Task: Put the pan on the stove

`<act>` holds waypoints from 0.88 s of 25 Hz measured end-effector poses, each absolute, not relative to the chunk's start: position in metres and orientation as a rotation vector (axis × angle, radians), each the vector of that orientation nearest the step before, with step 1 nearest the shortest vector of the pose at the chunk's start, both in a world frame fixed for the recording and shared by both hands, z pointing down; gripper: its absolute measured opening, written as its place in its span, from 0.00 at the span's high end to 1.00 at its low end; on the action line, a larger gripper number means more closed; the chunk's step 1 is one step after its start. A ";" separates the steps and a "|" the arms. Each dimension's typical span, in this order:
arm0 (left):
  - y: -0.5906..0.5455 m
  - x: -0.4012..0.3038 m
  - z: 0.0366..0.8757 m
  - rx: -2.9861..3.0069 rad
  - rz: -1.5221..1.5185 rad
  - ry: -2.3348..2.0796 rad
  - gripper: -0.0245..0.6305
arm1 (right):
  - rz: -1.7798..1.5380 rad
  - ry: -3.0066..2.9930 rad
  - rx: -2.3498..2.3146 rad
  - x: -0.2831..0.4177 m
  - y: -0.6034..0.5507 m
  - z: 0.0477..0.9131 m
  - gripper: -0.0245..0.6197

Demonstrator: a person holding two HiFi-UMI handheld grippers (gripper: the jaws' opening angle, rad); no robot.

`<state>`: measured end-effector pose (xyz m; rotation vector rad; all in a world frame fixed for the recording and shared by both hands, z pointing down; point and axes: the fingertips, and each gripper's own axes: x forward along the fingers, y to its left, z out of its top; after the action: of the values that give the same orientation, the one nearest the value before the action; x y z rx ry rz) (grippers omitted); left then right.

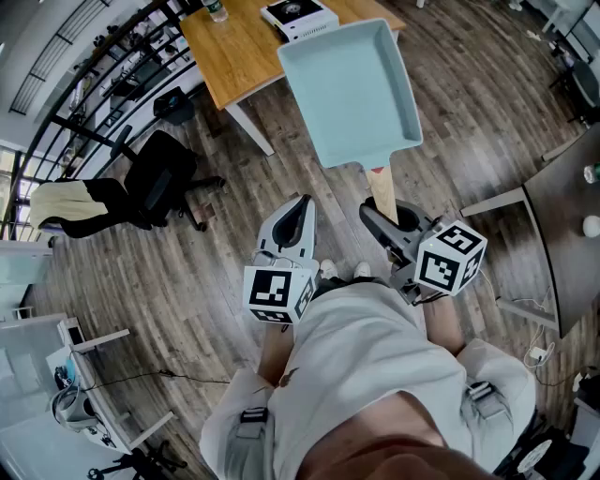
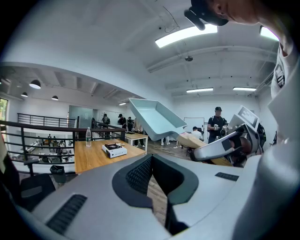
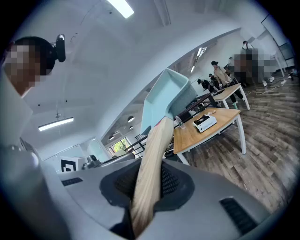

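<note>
Pale blue rectangular pan (image 1: 352,89) pointing forward lengthwise, wooden handle (image 1: 382,190) clamped in right gripper (image 1: 386,217) jaws; left gripper (image 1: 304,204) jaws together, empty.

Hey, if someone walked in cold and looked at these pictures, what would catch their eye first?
First, the big pale blue rectangular pan, held up in the air over the wood floor with its wooden handle clamped in the right tongs. Just beyond it, a small white stove sits on the wooden table. The left tongs hold nothing.
</note>
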<state>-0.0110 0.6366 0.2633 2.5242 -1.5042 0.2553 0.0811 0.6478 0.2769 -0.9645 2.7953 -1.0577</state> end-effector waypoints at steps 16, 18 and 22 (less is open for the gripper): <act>0.632 0.000 0.270 2.511 0.286 -1.502 0.93 | -1.060 2.801 -0.972 0.087 0.638 0.283 0.84; 0.624 0.003 0.275 2.515 0.285 -1.491 0.93 | -1.062 2.797 -0.980 0.090 0.630 0.286 0.84; 0.608 -0.005 0.284 2.521 0.287 -1.478 0.93 | -1.046 2.803 -0.998 0.082 0.617 0.288 0.84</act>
<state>-0.0049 0.6081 0.2840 2.5211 -1.4777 0.2865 0.0817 0.6168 0.2878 -0.9976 2.8034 -1.0458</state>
